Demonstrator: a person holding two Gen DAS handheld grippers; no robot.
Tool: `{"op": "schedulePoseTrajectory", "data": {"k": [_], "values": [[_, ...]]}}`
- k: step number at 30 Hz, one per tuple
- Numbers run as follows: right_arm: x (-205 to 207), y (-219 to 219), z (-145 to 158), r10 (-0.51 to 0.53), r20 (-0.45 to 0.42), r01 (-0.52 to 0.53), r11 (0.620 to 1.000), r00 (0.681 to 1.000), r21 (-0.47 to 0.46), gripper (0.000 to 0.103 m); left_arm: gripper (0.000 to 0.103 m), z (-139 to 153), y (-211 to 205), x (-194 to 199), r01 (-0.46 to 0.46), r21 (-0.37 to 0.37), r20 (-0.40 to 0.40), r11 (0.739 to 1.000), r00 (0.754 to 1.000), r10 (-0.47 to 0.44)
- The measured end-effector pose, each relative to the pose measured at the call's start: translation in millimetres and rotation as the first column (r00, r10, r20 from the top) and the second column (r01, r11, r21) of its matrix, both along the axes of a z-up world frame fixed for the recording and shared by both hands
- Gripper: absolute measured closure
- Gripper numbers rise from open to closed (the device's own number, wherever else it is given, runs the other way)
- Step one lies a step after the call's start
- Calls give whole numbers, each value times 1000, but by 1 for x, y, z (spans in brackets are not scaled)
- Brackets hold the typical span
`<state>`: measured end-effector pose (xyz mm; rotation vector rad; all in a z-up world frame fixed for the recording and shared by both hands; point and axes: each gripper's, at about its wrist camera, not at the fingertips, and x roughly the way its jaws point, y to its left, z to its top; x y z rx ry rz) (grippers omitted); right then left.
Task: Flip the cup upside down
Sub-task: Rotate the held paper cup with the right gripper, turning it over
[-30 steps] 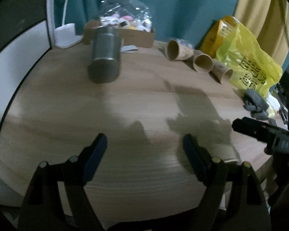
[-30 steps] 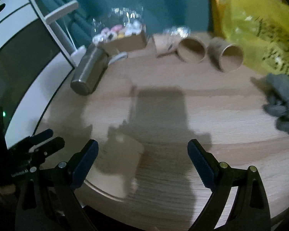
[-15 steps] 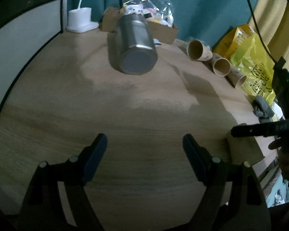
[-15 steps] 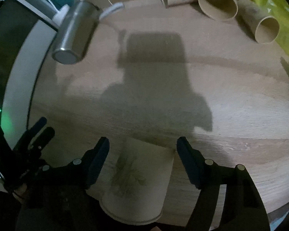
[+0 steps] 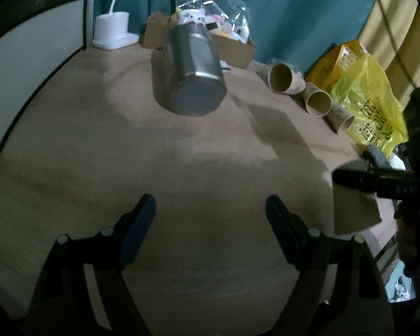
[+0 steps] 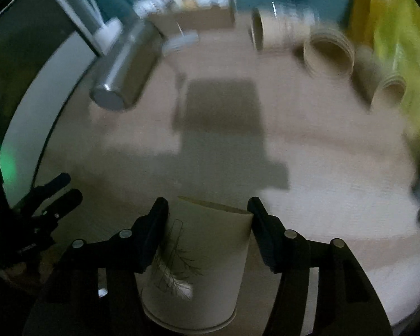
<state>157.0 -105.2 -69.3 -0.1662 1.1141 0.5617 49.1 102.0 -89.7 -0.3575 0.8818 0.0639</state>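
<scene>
A pale paper cup [image 6: 198, 263] with a feather print sits between the fingers of my right gripper [image 6: 207, 224], its wide rim toward the camera and its narrow base pointing away over the round wooden table [image 6: 322, 168]. Both right jaws touch the cup's sides. The same cup [image 5: 352, 210] shows at the right edge of the left wrist view, under the dark right gripper [image 5: 378, 182]. My left gripper [image 5: 210, 221] is open and empty above the table [image 5: 182, 154].
A steel tumbler [image 5: 194, 75] lies on its side at the table's back left. Three brown paper cups [image 5: 282, 77] lie on their sides by a yellow plastic bag [image 5: 369, 103]. A cardboard box [image 5: 232, 47] with wrapped items and a white lamp base [image 5: 112, 32] stand behind.
My right gripper has closed in around the paper cup and tilted up, with the cup now between its jaws. My left gripper has moved forward over the table, staying open.
</scene>
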Motion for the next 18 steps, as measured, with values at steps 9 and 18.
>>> {"op": "schedulePoseTrajectory", "data": {"k": [9,18], "values": [[-46,-1,6,-12,435,-5,999,900,39,41,21,10,-18,-4,28,27,15,999,999,-29],[-88,-26,-16,-50,651,7,998,757,69,41,21,8,-35,-16,41,54,41,998,998,-43]]}}
